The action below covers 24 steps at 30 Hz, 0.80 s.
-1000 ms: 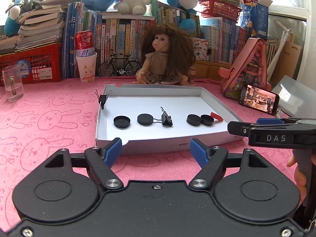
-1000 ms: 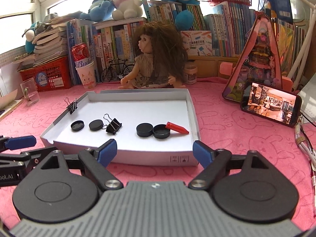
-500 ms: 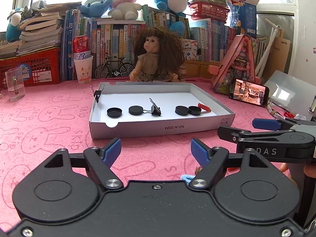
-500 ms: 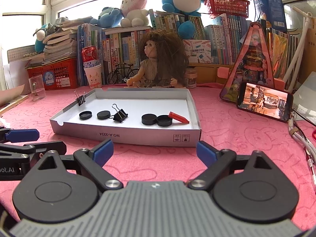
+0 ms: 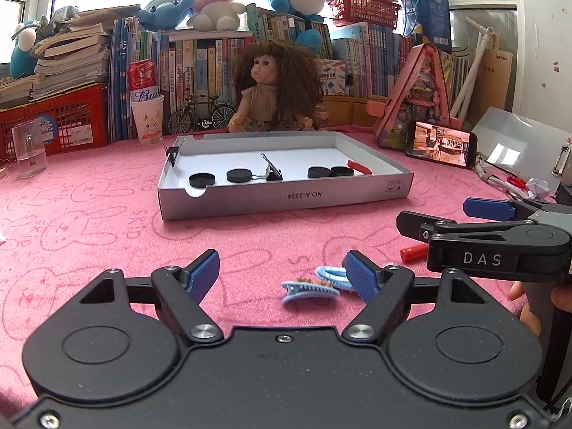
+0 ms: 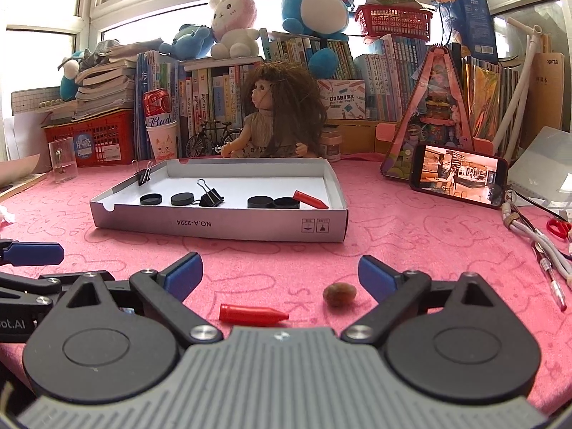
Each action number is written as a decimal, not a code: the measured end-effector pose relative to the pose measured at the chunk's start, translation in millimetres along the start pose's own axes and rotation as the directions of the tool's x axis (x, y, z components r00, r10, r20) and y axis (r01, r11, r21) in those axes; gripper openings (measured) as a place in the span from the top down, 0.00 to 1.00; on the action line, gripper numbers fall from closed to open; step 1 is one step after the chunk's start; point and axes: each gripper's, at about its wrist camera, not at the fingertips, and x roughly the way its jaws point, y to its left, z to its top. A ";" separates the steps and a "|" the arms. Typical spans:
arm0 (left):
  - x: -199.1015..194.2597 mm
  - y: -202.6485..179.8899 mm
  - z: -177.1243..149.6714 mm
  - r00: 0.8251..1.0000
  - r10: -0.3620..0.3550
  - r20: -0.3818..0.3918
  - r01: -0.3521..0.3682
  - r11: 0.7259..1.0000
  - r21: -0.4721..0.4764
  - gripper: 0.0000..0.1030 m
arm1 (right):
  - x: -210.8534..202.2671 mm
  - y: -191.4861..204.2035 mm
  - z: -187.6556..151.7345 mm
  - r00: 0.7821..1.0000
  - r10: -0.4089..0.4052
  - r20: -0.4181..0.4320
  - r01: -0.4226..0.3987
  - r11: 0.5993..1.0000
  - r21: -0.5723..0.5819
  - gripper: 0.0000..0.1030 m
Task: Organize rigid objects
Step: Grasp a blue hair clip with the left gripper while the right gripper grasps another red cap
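Note:
A white cardboard tray [image 5: 286, 196] [image 6: 221, 223] stands on the pink cloth and holds several black caps [image 5: 202, 180], binder clips [image 5: 272, 171] and a red crayon [image 6: 310, 200]. My left gripper [image 5: 282, 273] is open and empty, low over the cloth, with two blue hair clips [image 5: 309, 290] between its fingertips. My right gripper [image 6: 280, 271] is open and empty, with a red crayon [image 6: 253, 314] and a brown nut [image 6: 339, 294] on the cloth just in front of it. The right gripper also shows in the left wrist view [image 5: 447, 214].
A doll [image 5: 275, 89] sits behind the tray before shelves of books. A phone [image 6: 459, 175] leans at the right, with cables, a pen [image 6: 552, 287] and red scissors [image 6: 559, 228] beside it. A glass [image 5: 28, 148] and a red basket [image 5: 60, 121] stand at the left.
Both grippers have pulled back from the tray toward the near edge. The hair clips, the second red crayon and the nut have come into view. Both stay open.

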 end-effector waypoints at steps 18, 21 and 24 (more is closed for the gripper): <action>1.9 -2.7 -13.3 0.998 -0.049 -0.029 0.048 0.999 -0.012 0.55 | -6.6 9.0 -16.7 0.999 0.030 -0.019 -0.030 1.000 -0.005 0.12; 1.8 -2.8 -12.8 0.998 -0.051 -0.029 0.051 0.999 -0.016 0.56 | -7.7 10.1 -16.6 1.000 0.028 -0.013 -0.028 1.000 -0.010 0.15; 1.6 -4.6 -13.3 0.998 -0.052 -0.031 0.052 0.998 -0.026 0.56 | -8.0 11.1 -16.5 1.000 0.028 -0.012 -0.028 1.000 -0.011 0.18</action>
